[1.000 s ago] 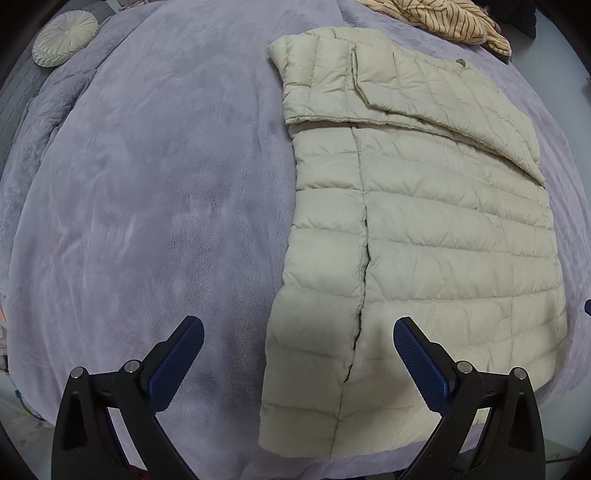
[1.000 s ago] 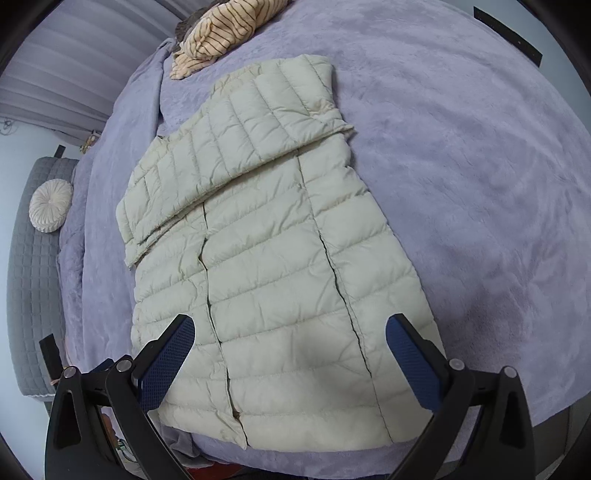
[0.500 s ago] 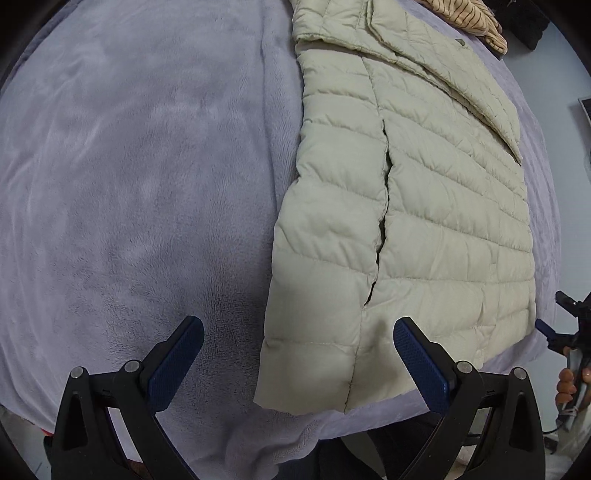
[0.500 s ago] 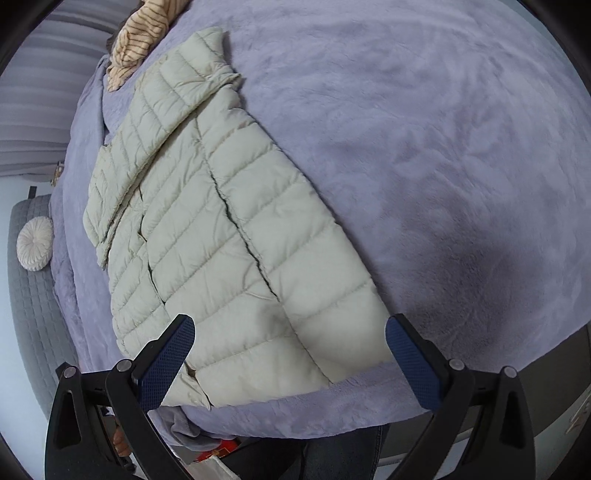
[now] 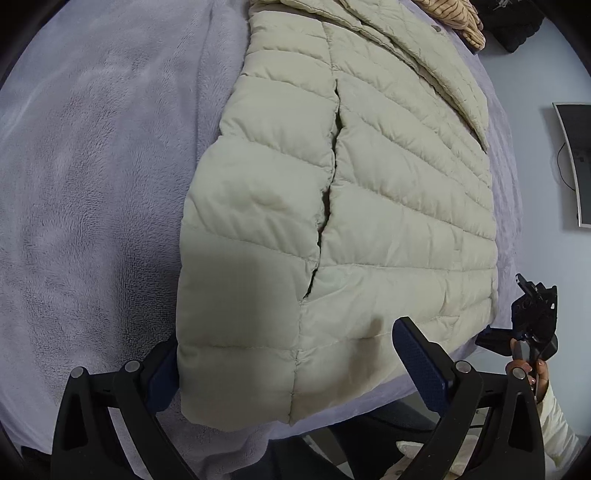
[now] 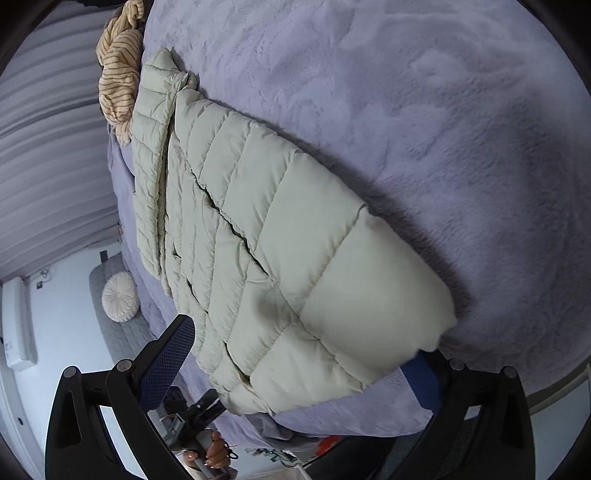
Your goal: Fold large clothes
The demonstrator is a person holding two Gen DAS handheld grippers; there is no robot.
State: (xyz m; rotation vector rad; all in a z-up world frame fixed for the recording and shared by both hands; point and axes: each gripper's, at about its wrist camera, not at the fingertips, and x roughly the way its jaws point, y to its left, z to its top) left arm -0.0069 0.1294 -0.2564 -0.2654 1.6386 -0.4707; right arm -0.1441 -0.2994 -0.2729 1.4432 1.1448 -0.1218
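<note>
A cream quilted puffer jacket (image 5: 369, 192) lies flat on the purple plush bed cover (image 5: 92, 184), sleeves folded across its upper part. My left gripper (image 5: 288, 365) is open, its jaws straddling the jacket's bottom left hem corner; the left finger sits partly under the hem. My right gripper (image 6: 306, 354) is open and straddles the bottom right hem corner of the jacket (image 6: 295, 258); its right finger is partly hidden by the hem. The right gripper also shows in the left wrist view (image 5: 532, 325) and the left gripper in the right wrist view (image 6: 199, 417).
A tan striped garment (image 6: 118, 74) lies bunched beyond the jacket's collar, also in the left wrist view (image 5: 458, 18). A round cream cushion (image 6: 120, 295) rests on a grey quilted surface left of the bed. The bed's near edge (image 6: 351, 417) runs just below the hem.
Both grippers have dropped and moved forward from above the bed to the jacket's bottom hem corners. The jaws stay open. The jacket has not moved.
</note>
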